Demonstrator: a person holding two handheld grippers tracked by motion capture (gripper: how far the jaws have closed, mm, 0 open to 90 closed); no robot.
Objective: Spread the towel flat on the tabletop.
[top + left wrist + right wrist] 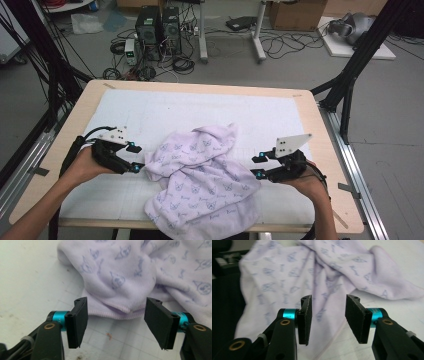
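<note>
Hanging partly over the table's [320, 150] near edge, the lilac printed towel [200, 180] lies crumpled on the white mat [150, 110], a little toward the person's side of centre. Both grippers flank it: the left gripper [135, 157] sits just beside its left hem, the right gripper [259, 166] just beside its right edge. Each pair of fingers stands apart with nothing between them; in the left gripper view the pads [78, 322] frame a rolled hem without pressing on it. No earlier picture is at hand to compare. The work appears to be spreading or folding the towel, so a good next grasp would take a single hem layer at two matching corners, not a bunched fold, then lift and draw the hands apart evenly so the cloth opens flat and does not slide off the edge.
</note>
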